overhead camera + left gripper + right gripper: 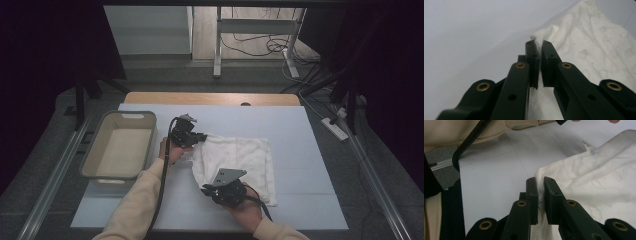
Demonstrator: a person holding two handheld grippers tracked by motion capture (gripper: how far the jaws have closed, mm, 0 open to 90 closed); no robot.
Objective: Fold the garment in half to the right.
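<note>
Dim even light; dark surroundings; near jaws soft.

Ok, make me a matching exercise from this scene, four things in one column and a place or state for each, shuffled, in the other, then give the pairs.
Things:
1. white towel
2. bin
3. left claw
4. right claw

Places or states:
A. shut on the towel's near left corner
B. stands at the table's left edge, nothing inside
C. spread on the table between the hands
D. shut on the towel's far left corner

Pairs: 1-C, 2-B, 3-D, 4-A
</note>
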